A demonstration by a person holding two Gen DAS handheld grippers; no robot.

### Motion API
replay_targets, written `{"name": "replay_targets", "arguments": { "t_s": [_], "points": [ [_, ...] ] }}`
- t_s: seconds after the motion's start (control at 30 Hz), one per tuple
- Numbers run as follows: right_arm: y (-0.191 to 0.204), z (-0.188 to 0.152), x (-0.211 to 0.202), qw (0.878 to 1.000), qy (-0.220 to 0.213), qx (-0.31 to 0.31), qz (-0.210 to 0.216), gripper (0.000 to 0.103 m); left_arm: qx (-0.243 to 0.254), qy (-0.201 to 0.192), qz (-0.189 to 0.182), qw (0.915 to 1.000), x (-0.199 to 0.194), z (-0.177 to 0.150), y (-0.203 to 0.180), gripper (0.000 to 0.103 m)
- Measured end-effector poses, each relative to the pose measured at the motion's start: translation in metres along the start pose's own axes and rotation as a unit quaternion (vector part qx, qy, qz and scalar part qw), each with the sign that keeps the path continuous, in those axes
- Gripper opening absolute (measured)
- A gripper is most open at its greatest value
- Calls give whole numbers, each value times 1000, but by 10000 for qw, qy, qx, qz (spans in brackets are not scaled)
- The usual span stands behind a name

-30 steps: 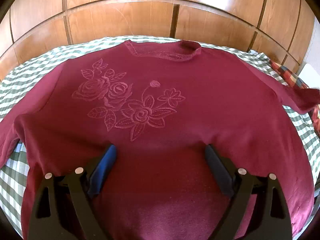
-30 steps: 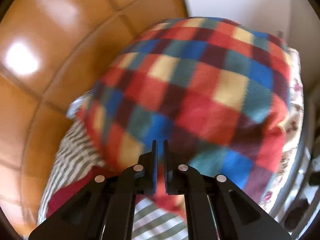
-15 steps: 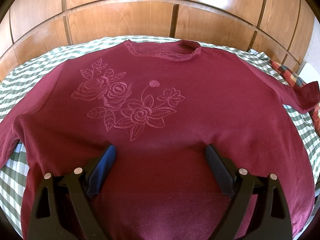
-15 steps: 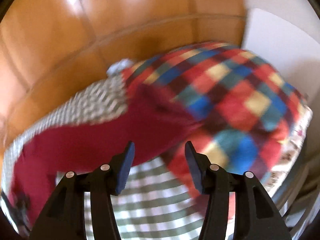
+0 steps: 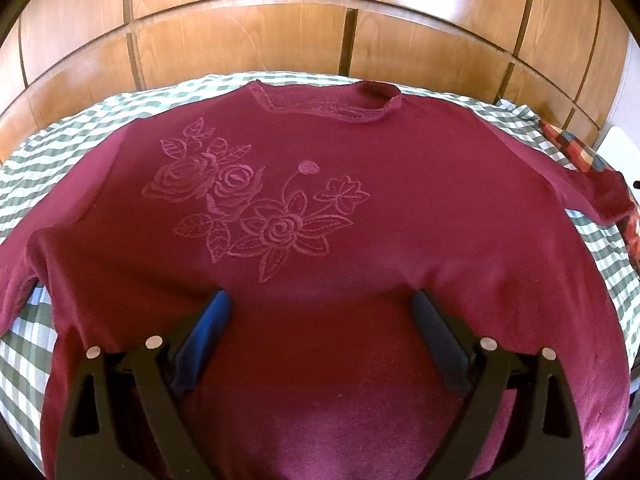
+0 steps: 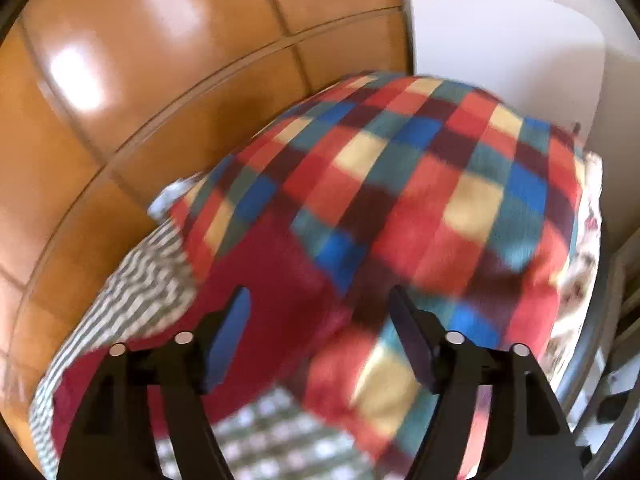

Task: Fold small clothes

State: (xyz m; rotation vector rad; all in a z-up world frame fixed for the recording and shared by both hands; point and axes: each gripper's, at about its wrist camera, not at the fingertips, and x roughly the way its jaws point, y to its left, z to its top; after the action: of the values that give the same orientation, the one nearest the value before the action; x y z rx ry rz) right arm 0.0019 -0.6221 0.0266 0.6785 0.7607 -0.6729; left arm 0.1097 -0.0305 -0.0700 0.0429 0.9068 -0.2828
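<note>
Right gripper [image 6: 320, 312] gapes over blurred sleeve [image 6: 276, 280] (cuff indistinct).

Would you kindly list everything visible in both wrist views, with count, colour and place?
sweater: one, maroon with embroidered flowers, spread flat face up on the bed.
checked sheet: one, green and white, under the sweater.
plaid blanket: one, red, blue, yellow and teal, heaped at the sweater's right sleeve.
wood panelling: brown, behind the bed.
white panel: one, beyond the blanket.
left hand-held gripper: black, open, over the sweater's lower body.
right hand-held gripper: black, open, over the sleeve end.
</note>
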Motion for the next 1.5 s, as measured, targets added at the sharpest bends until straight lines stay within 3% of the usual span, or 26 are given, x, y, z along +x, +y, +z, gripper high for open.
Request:
{"name": "replay_targets", "arguments": {
  "t_s": [0.07, 0.2, 0.27, 0.33, 0.43, 0.5, 0.6, 0.8, 0.93, 1.1, 1.23, 1.4, 1.5],
  "points": [
    [7, -12, 12, 9994, 196, 115, 254, 72, -1, 0, -11, 10000, 0, 0, 0, 94],
    [18, -17, 32, 9991, 330, 255, 109, 68, 4, -1, -3, 10000, 0, 0, 0, 94],
    [25, -9, 37, 9994, 241, 233, -15, 32, 5, -2, -5, 10000, 0, 0, 0, 94],
    [31, 2, 34, 9996, 77, 82, -264, 7, 8, -1, -8, 10000, 0, 0, 0, 94],
    [25, 16, 30, 9973, -173, -39, -717, 5, 3, -3, -19, 10000, 0, 0, 1, 94],
    [11, 21, 41, 9952, 7, 171, -967, 5, 6, -1, -17, 10000, 0, 0, 1, 94],
    [15, 19, 44, 9957, 38, 99, -924, 5, 25, 13, -15, 10000, 0, 0, 1, 95],
    [75, 14, 16, 9988, -186, -443, -33, 5, 15, 80, -48, 10000, 1, 3, 2, 95],
    [148, 3, -3, 9916, -276, -962, 815, 5, -84, 184, -255, 9995, -10, 6, 5, 94],
    [261, -43, -20, 9625, -152, -1924, 1908, 5, -459, 116, -724, 9962, -34, 1, 18, 86],
    [358, -114, -26, 9201, 204, -2801, 2730, 5, -697, -80, -757, 9947, -53, 0, 37, 87],
    [450, -218, -18, 8645, 849, -3772, 3213, 5, -1224, -269, -1010, 9870, -65, 6, 69, 87],
    [472, -258, 0, 8408, 1444, -4033, 3311, 5, -1461, -371, -1116, 9823, -69, 12, 86, 83]
  ]
}}
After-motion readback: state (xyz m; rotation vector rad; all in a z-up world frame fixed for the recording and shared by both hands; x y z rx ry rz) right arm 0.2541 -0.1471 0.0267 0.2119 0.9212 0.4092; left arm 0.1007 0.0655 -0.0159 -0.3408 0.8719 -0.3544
